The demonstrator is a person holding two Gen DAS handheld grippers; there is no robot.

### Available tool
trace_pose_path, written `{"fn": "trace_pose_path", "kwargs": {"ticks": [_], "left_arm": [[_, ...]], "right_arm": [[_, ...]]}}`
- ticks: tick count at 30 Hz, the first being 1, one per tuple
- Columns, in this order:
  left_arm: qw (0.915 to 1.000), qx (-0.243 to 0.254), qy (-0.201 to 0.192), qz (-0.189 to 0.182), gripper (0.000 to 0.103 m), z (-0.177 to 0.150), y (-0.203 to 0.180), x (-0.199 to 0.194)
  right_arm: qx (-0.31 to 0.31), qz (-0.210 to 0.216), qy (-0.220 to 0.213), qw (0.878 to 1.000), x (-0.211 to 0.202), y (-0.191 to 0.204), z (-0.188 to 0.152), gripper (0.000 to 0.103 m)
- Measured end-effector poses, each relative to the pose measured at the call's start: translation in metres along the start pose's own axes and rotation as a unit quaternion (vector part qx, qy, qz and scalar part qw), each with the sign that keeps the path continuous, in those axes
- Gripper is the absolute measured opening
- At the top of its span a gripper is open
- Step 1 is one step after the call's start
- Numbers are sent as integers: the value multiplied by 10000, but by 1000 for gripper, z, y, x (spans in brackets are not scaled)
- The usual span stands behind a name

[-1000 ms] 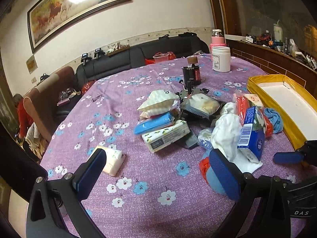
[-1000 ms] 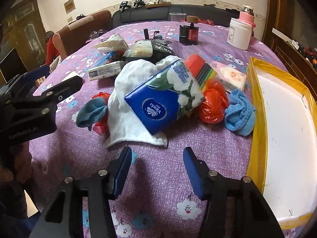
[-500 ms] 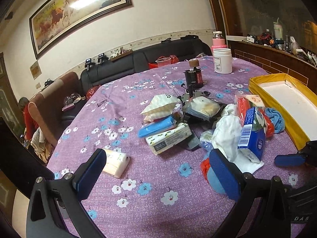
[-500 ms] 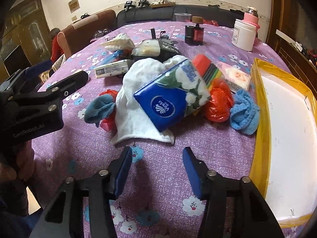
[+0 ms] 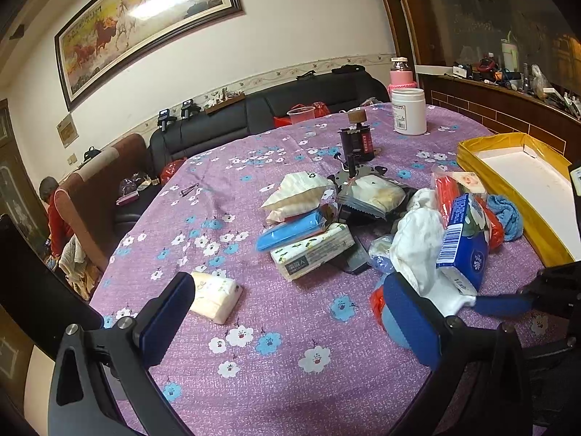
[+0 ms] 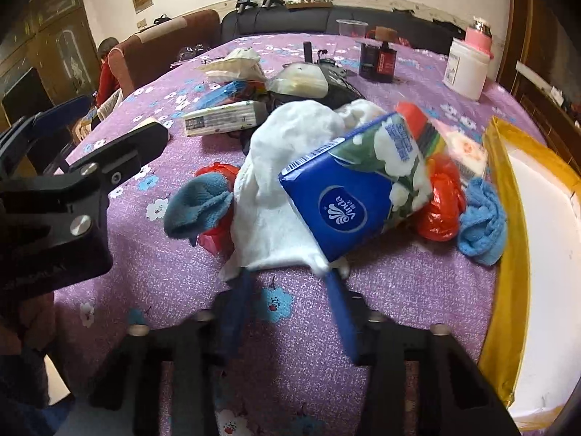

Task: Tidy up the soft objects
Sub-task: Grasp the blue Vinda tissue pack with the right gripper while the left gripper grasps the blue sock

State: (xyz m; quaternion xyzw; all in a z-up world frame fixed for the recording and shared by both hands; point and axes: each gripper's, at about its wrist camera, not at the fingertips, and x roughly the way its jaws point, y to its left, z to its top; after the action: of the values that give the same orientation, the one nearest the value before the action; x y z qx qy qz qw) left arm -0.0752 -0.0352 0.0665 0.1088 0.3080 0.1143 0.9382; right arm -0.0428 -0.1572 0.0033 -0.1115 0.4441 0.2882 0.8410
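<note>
so the right tongs (image 6: 290, 279) have just been closing and now the blue pads sit at the near hem of the white towel (image 6: 276, 189), with that hem between them; it's motion-blurred there so I can't tell if they actually pinch it

The towel is a fluffy, crumpled terry thing, draped over the middle of the pile on the bench (image 6: 399, 290), which has a purple cloth with little white and blue flowers. A glossy blue tissue pack (image 6: 348, 196), boxy and soft-sided, leans tilted right on top of the towel. To its left is a fuzzy grey-blue sock (image 6: 196, 203) lying on crinkly red plastic. On the other side there's a shiny red plastic bag (image 6: 443, 203) and a nubby light-blue cloth (image 6: 483, 218) just beside the yellow-rimmed tray (image 6: 508, 218), which has a flat white floor

The left tongs (image 5: 290, 309) are spread wide, nothing in them, hovering over bare cloth. A small white tissue pack (image 5: 214, 296) lies just behind the left pad. Further back: a long green-and-white tissue pack (image 5: 312, 254), a smooth blue pouch (image 5: 290, 230), and a white plastic jar (image 5: 408, 110) standing upright
</note>
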Motion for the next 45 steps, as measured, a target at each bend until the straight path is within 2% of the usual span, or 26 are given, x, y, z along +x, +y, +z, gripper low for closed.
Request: {"fn": "trace_pose_path", "kwargs": {"ticks": [1, 2, 5, 12, 15, 17, 20, 26, 30, 31, 32, 33, 34, 35, 37, 40, 42, 45], "left_arm": [[10000, -11, 11, -11, 103, 0, 1, 0], [10000, -24, 21, -26, 103, 0, 1, 0], [9998, -103, 70, -130, 103, 0, 7, 1], [9952, -487, 403, -745, 103, -5, 36, 6], [9907, -630, 593, -1049, 94, -10, 44, 10], [9856, -747, 731, -1332, 81, -13, 51, 13], [9754, -1051, 955, -1688, 74, -16, 61, 21], [9550, -895, 1138, -2588, 74, -12, 26, 26], [9540, -675, 1408, -2560, 74, -10, -7, 44], [9537, -645, 1456, -2550, 72, -10, -12, 48], [9537, -606, 1497, -2538, 65, -9, -19, 53], [9537, -570, 1542, -2519, 60, -9, -24, 57], [9537, -565, 1559, -2509, 51, -10, -26, 60], [9539, -597, 1575, -2485, 38, -11, -28, 64], [9510, -710, 1632, -2530, 28, -13, -26, 68], [9498, -891, 1434, -2634, 28, -12, -16, 64], [9559, -988, 1194, -2493, 28, -12, -10, 57], [9573, -1183, 936, -2466, 28, -13, 1, 49]], "right_arm": [[17, 46, -8, 10000, -1, 0, 0, 22], [30, 68, -21, 10000, -3, -1, -1, 20], [30, 120, -80, 9999, -10, -2, -4, 18], [177, 185, -315, 9992, -31, -14, -11, 17], [281, 184, -329, 9989, -33, -20, -14, 17], [358, 226, -360, 9985, -36, -24, -15, 18], [374, 221, -422, 9982, -39, -27, -16, 18], [545, 319, -516, 9967, -42, -36, -16, 18], [750, 381, -535, 9950, -45, -46, -16, 18], [790, 392, -545, 9946, -47, -47, -17, 21], [836, 409, -554, 9941, -47, -50, -17, 24], [888, 433, -564, 9935, -48, -53, -16, 31], [955, 448, -577, 9927, -50, -56, -15, 41], [1061, 501, -619, 9912, -51, -59, -13, 45], [1193, 633, -660, 9886, -52, -62, -10, 63], [1491, 885, -701, 9824, -48, -66, 1, 72], [1725, 1048, -648, 9773, -41, -67, 10, 72], [2222, 1378, -530, 9638, -24, -71, 17, 74]]}}
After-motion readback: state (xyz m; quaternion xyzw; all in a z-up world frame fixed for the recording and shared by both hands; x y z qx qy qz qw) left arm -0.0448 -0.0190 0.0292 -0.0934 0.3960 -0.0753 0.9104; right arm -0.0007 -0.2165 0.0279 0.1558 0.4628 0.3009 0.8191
